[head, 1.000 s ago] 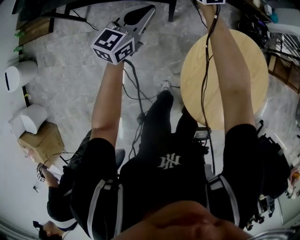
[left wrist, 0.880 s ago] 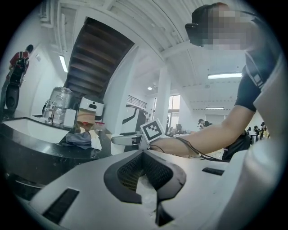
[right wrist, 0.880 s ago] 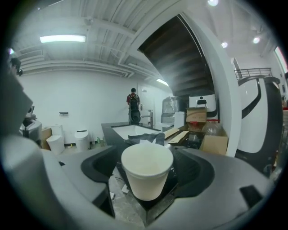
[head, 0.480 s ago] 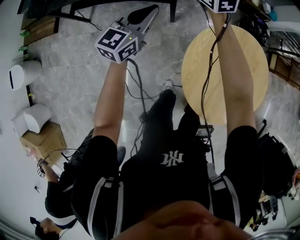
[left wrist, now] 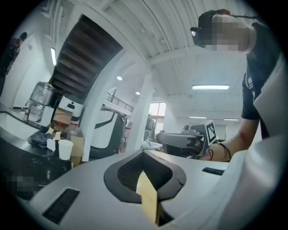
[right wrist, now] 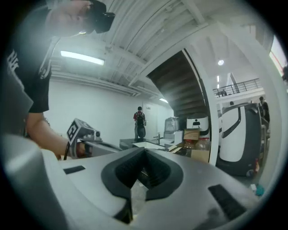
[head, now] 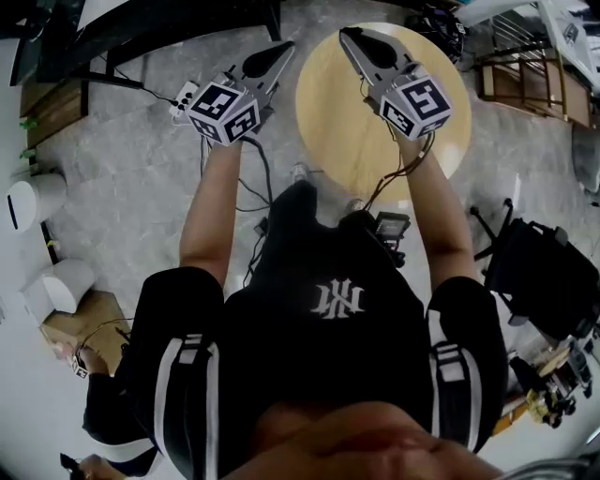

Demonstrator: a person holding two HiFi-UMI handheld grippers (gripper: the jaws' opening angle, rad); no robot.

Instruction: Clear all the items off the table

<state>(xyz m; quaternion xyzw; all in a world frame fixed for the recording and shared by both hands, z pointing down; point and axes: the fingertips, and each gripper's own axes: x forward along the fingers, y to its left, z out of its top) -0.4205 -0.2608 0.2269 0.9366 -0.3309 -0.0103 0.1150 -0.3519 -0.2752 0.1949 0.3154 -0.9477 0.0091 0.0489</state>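
Observation:
The round wooden table lies below me at the upper middle of the head view, and its visible top is bare. My left gripper is held over the grey floor just left of the table, jaws shut with nothing in them. My right gripper hangs over the table's far part, also shut and empty. In the left gripper view the left gripper points level into the room, its jaws together. The right gripper looks the same in its own view. No loose task items show in any view.
A white power strip and cables lie on the floor by the left gripper. A dark desk stands far left, white bins and a cardboard box at left, a black chair at right. A person crouches lower left.
The right gripper has come fully into the head view, over the round table. The table now sits further left and higher in the view, and both grippers are closer together.

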